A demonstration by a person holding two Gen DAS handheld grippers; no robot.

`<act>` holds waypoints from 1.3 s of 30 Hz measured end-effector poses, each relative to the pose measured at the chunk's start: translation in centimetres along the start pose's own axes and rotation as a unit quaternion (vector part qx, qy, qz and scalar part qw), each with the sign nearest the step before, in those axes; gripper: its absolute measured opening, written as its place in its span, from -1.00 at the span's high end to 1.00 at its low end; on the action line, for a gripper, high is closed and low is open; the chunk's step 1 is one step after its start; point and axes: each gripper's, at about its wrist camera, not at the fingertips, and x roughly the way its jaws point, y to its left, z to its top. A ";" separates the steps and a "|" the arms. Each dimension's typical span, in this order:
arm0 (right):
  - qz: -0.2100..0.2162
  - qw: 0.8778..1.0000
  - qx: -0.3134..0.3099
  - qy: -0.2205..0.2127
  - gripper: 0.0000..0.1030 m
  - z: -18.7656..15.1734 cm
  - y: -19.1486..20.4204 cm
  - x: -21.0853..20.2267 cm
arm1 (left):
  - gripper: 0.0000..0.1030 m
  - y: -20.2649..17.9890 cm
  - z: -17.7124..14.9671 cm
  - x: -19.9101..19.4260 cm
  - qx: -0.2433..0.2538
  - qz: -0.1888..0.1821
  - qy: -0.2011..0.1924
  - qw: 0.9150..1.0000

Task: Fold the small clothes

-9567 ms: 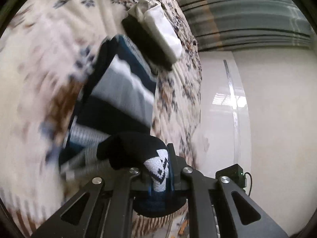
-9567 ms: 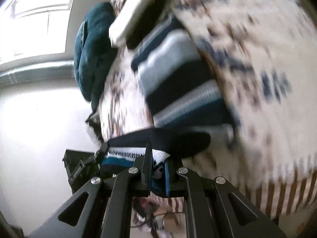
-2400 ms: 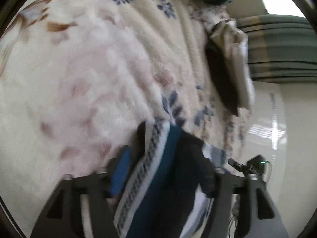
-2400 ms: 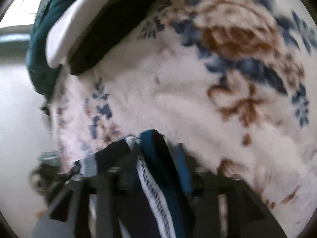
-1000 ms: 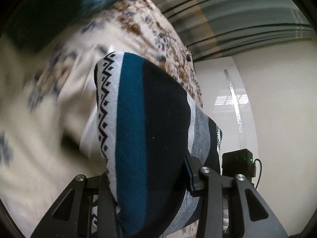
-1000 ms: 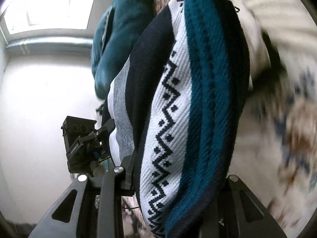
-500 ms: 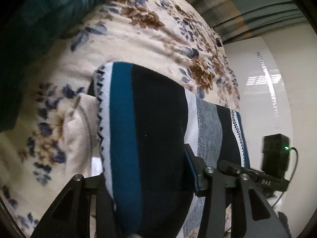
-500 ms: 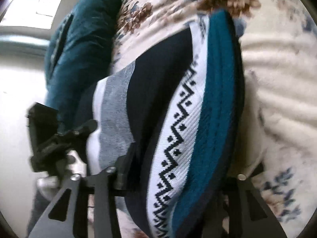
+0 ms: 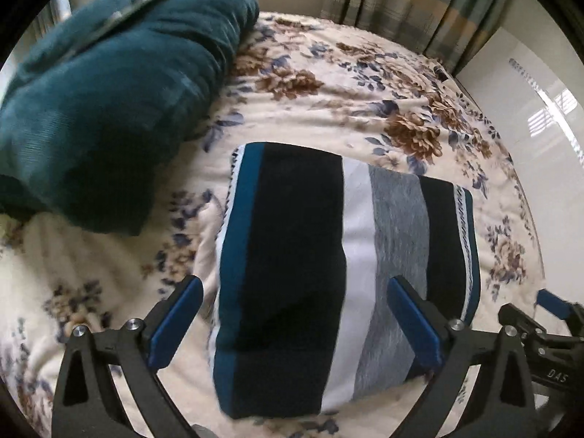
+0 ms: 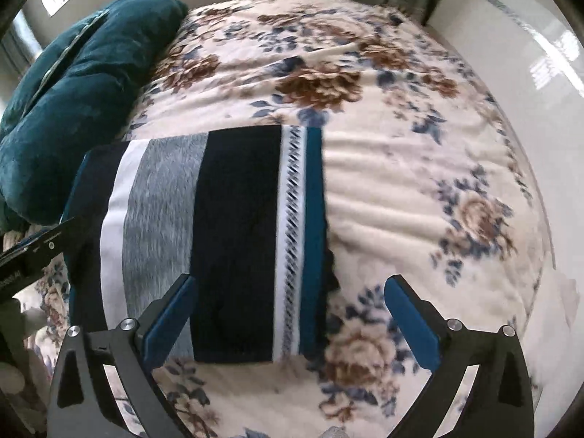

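A folded striped sweater [image 9: 328, 255], with black, teal, white and grey bands, lies flat on the floral bed blanket [image 9: 346, 84]. It also shows in the right wrist view [image 10: 219, 248]. My left gripper [image 9: 292, 325] is open, its blue-padded fingers standing apart on either side of the sweater's near end, holding nothing. My right gripper [image 10: 288, 323] is open too, over the sweater's near right corner, empty. The right gripper's body [image 9: 547, 328] shows at the left wrist view's right edge.
A dark teal pillow [image 9: 102, 102] lies at the left of the bed, close to the sweater; it also shows in the right wrist view [image 10: 73, 91]. Curtains [image 9: 419, 3] hang behind. The white glossy floor [image 9: 540, 84] lies past the bed's right edge.
Both grippers held the folded sweater up and carried it beside the pillow. Now they have opened and let go, and the sweater lies flat on the blanket.
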 end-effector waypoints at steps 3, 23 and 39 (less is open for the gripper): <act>-0.022 1.000 -0.004 -0.019 -1.00 -2.3 0.0 -2.6 | -0.99 -1.0 -1.1 -2.6 0.018 0.028 -0.020 0.999; -0.060 0.984 -0.011 -0.166 -1.00 -15.9 -1.2 -33.7 | -0.99 -6.5 -11.6 -32.1 0.024 0.050 -0.125 0.991; -0.041 0.960 -0.022 -0.277 -1.00 -26.5 -1.5 -55.6 | -0.99 -8.3 -18.4 -48.8 0.022 0.045 -0.200 0.978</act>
